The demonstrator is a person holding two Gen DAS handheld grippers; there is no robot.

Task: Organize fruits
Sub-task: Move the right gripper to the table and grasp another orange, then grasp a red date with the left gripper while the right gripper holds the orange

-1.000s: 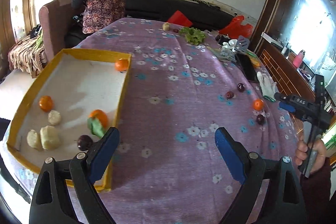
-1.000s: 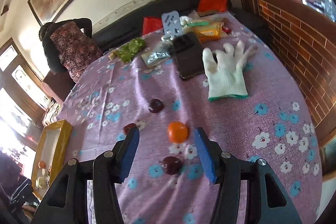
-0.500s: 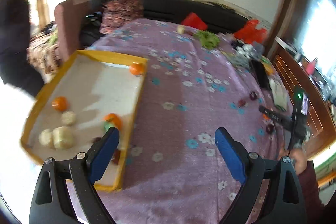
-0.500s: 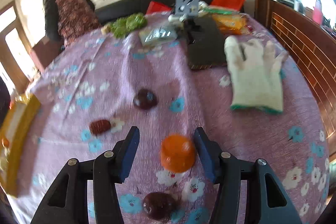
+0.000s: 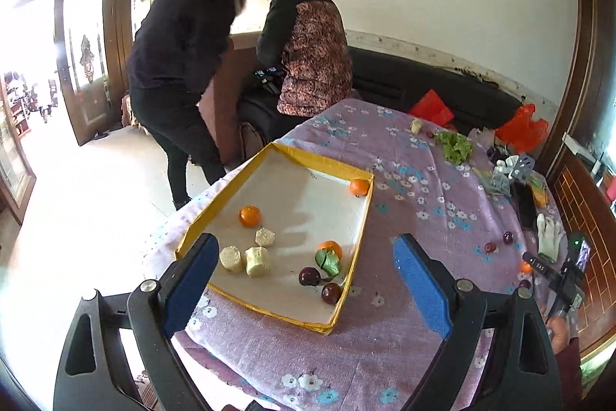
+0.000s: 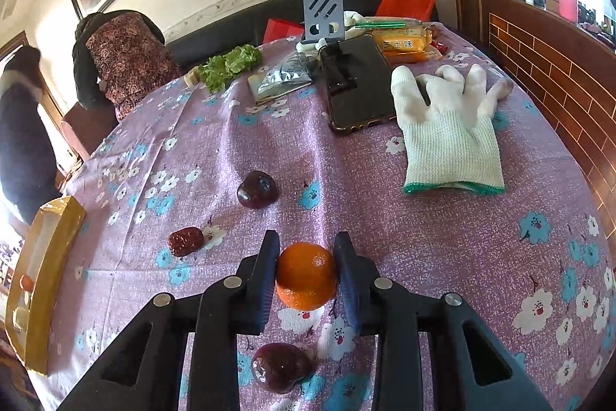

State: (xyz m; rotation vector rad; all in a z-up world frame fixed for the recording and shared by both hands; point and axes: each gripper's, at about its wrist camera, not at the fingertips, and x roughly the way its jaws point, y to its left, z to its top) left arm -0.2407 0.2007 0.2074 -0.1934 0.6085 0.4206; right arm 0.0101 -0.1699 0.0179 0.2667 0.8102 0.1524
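Observation:
My right gripper (image 6: 307, 270) is shut on an orange (image 6: 306, 275) resting on the purple floral tablecloth. A dark plum (image 6: 257, 189), a red date (image 6: 185, 240) and another dark plum (image 6: 280, 366) lie around it. My left gripper (image 5: 304, 280) is open and empty, held above the near end of the yellow-rimmed tray (image 5: 362, 234). The tray holds three oranges (image 5: 250, 215), pale fruit chunks (image 5: 256, 260), two dark plums (image 5: 309, 276) and a green leaf (image 5: 327, 261). The right gripper also shows at the far right in the left wrist view (image 5: 539, 266).
A white glove (image 6: 448, 130), a black phone (image 6: 358, 83), snack packets (image 6: 402, 43), a phone stand (image 6: 323, 14) and lettuce (image 6: 231, 64) lie at the table's far end. Two people (image 5: 238, 72) bend over by the sofa beyond the table. A brick-pattern cabinet (image 6: 558, 72) stands to the right.
My right gripper moved forward around the orange and closed on it. My left gripper pulled back and up, so the whole tray and the room now show. A second person has come into view.

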